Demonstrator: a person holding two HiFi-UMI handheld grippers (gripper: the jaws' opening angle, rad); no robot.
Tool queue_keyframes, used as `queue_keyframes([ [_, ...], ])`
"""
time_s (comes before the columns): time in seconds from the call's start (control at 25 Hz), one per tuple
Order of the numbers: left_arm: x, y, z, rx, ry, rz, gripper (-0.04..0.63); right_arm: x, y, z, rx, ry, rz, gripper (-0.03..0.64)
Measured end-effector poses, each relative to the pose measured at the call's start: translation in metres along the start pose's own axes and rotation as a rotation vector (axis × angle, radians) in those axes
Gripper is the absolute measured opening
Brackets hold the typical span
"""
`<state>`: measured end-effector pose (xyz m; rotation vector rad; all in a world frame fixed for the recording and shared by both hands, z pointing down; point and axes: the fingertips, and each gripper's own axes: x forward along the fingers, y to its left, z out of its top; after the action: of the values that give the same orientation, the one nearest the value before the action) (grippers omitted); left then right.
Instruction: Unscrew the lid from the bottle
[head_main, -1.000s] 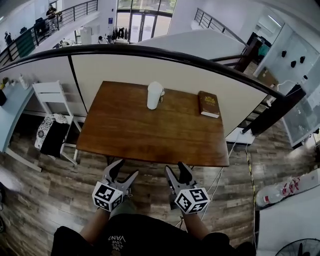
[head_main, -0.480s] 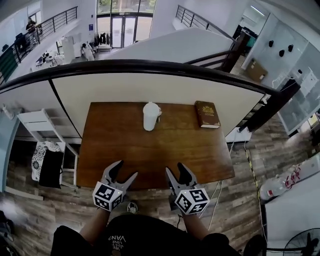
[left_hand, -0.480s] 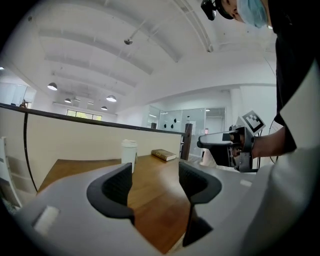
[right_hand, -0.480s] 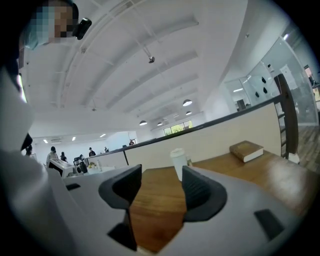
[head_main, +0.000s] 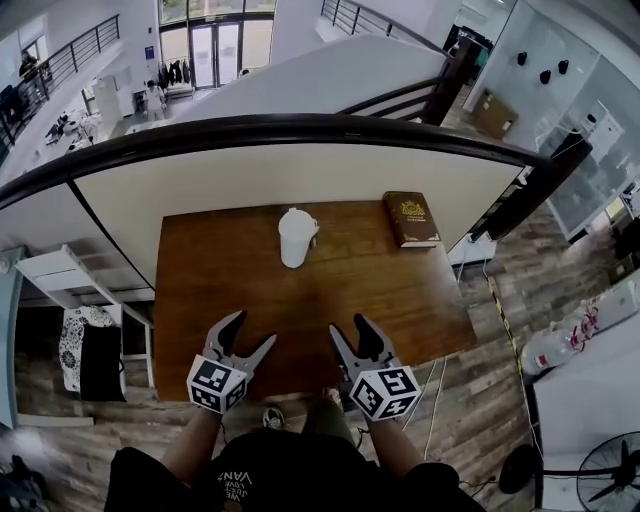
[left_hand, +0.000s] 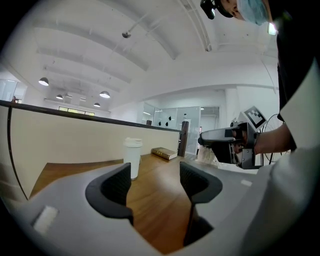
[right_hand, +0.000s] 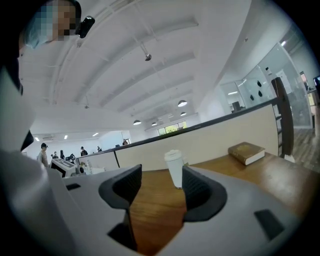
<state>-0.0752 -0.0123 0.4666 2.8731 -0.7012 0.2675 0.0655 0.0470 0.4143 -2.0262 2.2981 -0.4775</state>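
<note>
A white bottle (head_main: 295, 237) with a white lid stands upright at the far middle of the brown wooden table (head_main: 250, 300). It also shows far ahead in the left gripper view (left_hand: 132, 157) and in the right gripper view (right_hand: 174, 168). My left gripper (head_main: 242, 336) hovers over the table's near edge, open and empty; its jaws have just been opening. My right gripper (head_main: 345, 333) hovers beside it, open and empty. Both point toward the bottle from well short of it.
A brown book (head_main: 410, 219) lies at the table's far right corner. A curved low wall with a dark rail (head_main: 300, 130) runs behind the table. A white chair (head_main: 70, 300) stands to the left on the wooden floor.
Both grippers have come forward from over the floor to over the table's near edge. The table and bottle appear closer in the head view.
</note>
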Motion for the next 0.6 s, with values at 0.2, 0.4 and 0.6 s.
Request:
queue_keyframes([
  [0.2, 0.032, 0.018, -0.002, -0.006, 0.000, 0.016, 0.293, 0.032, -0.013, 0.004, -0.030, 0.018, 0.032, 0.221],
  [0.4, 0.065, 0.038, -0.002, -0.031, 0.008, 0.063, 0.301, 0.071, -0.026, 0.013, -0.061, 0.043, 0.100, 0.221],
  [0.6, 0.098, 0.057, -0.007, -0.056, 0.021, 0.112, 0.313, 0.107, -0.043, 0.020, -0.089, 0.084, 0.168, 0.221],
])
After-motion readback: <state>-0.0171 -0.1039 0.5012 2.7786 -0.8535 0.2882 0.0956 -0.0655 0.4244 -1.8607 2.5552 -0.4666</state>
